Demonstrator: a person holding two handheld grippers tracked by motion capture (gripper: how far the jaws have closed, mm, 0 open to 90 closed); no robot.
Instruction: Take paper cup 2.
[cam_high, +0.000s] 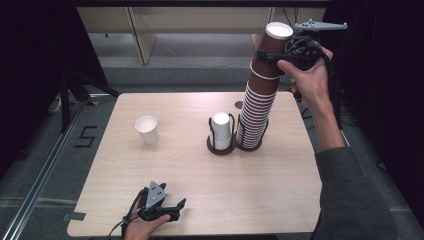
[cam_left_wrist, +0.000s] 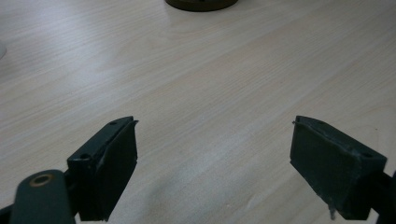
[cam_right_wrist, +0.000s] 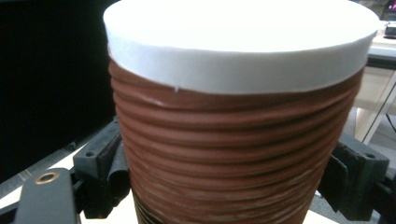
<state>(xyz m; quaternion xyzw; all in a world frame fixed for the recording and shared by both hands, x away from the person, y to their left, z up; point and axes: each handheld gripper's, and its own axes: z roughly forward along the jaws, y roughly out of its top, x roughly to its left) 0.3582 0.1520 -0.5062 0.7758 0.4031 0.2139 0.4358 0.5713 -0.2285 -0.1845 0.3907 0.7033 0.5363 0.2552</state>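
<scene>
Ribbed brown cup, white rim

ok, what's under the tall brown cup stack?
The brown cup stack stands in a dark round holder on the table, beside a second holder with white cups. The holder's floor is covered by the stack. The right gripper clasps the top cup.

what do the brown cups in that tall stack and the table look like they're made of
The tall stack of brown cups: probably paper, matte, with ribbed, corrugated-looking brown walls and white rims; the right gripper has its jaws around the top cup. The table: pale wood-grain top, smooth; likely laminate, though solid wood can't be ruled out.
</scene>
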